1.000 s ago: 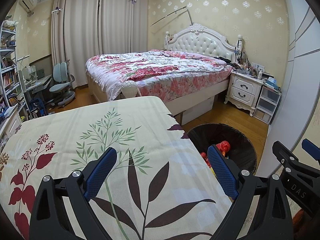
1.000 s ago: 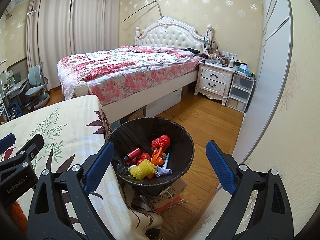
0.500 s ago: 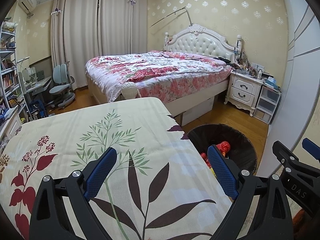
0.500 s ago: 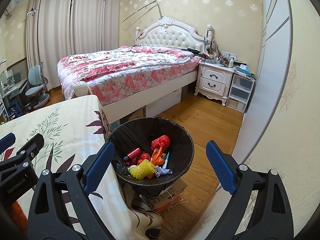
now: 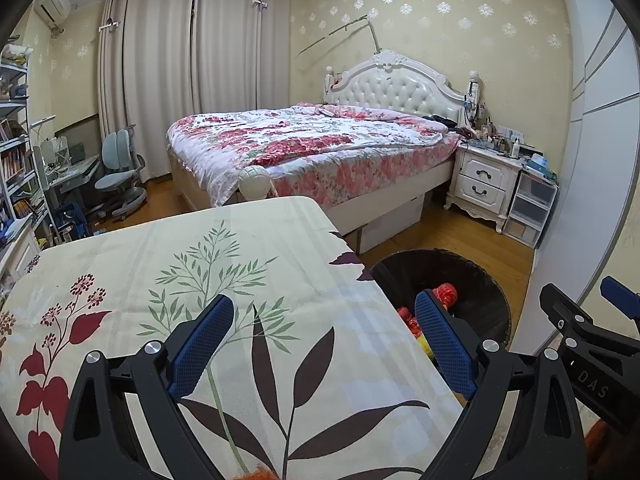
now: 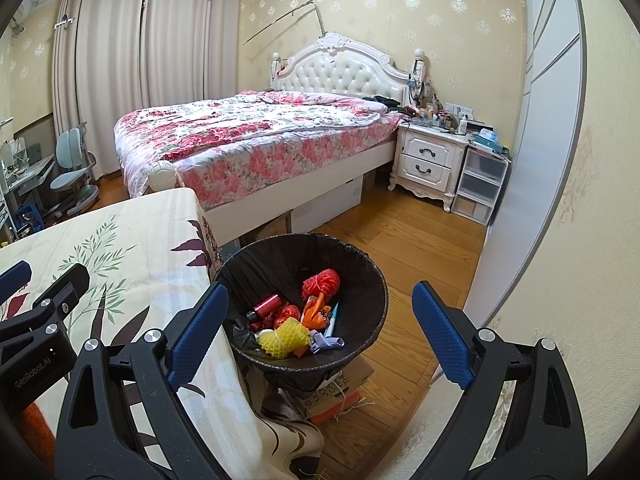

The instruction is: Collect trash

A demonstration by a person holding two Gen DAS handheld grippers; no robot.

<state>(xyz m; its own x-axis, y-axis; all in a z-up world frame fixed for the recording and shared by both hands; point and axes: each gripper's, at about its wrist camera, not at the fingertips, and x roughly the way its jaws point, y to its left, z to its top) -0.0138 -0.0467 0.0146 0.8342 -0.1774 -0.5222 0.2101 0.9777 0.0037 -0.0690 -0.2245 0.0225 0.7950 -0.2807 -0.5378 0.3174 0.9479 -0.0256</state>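
Both grippers are hanging wide open and holding nothing, and neither view is differing from the frames of a second ago: nothing has shifted. Left gripper point(image 5: 324, 340) is filling the bottom of its frame, its blue pads spread over the leaf-printed cloth point(image 5: 240, 280) of the table. Right gripper point(image 6: 320, 328) is sitting at the bottom of its frame, pads spread to either side of the bin point(image 6: 352, 256).

Trash is lying in the bin's black liner, at the centre of the right view: a yellow foam net point(image 6: 284, 338), a red net point(image 6: 321, 283), a red cylinder point(image 6: 266, 305), an orange scrap point(image 6: 314, 312) and a pen point(image 6: 333, 316). Only this view is showing the cardboard box point(image 6: 344, 384) under the bin.

Left view is catching just part of the bin point(image 5: 472, 280) at lower right, beside the table edge, with the right gripper's body at the far right. It alone is showing the bookshelf point(image 5: 16, 160) at the left edge.

Farther back, a floral bed point(image 5: 312, 148), a nightstand point(image 5: 484, 180) and curtains point(image 5: 180, 80) are filling the upper frame.
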